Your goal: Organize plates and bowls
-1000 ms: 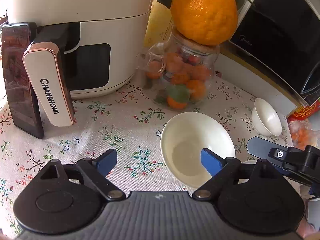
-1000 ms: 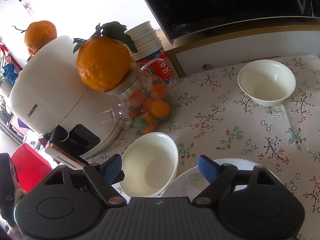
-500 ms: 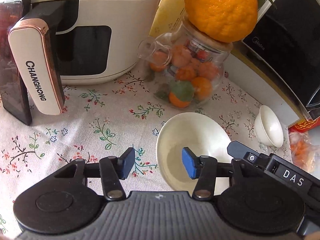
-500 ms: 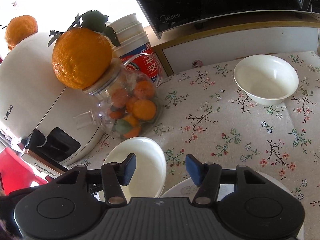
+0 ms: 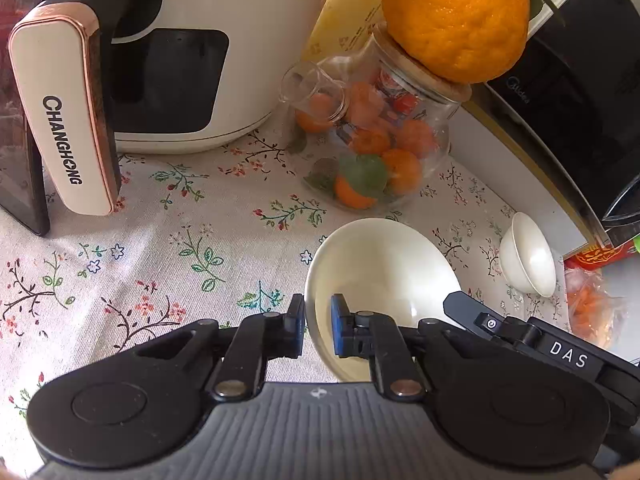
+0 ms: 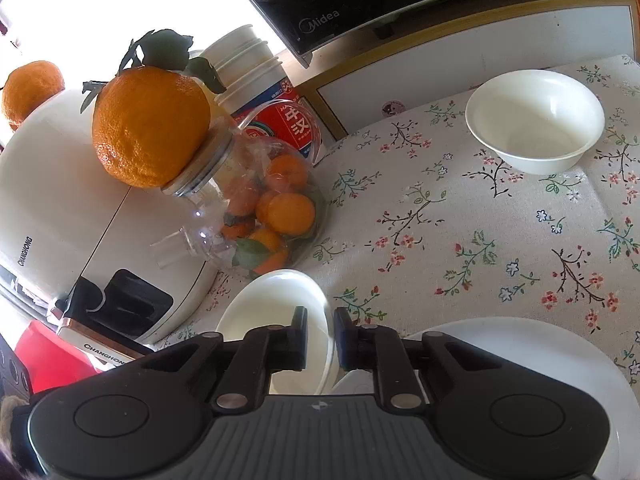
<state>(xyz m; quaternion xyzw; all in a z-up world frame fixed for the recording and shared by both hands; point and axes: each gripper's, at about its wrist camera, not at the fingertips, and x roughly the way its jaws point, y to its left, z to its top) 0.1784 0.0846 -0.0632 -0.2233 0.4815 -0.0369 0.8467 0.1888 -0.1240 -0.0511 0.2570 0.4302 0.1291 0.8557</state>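
Since a second ago, both sets of jaws just closed: left gripper [image 5: 317, 330] and right gripper [image 6: 320, 338] pinching opposite rims of near bowl [image 5: 384, 280]. Beyond, glass jar [image 5: 372, 148] holding small oranges.

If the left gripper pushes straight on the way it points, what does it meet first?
The left gripper is already clamped on the near bowl rim; pushed on, it would likely shove that bowl toward the glass jar. Depth is uncertain.

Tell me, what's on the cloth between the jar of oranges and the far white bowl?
Nothing: bare flowered tablecloth lies between jar and bowl, in the right wrist view.
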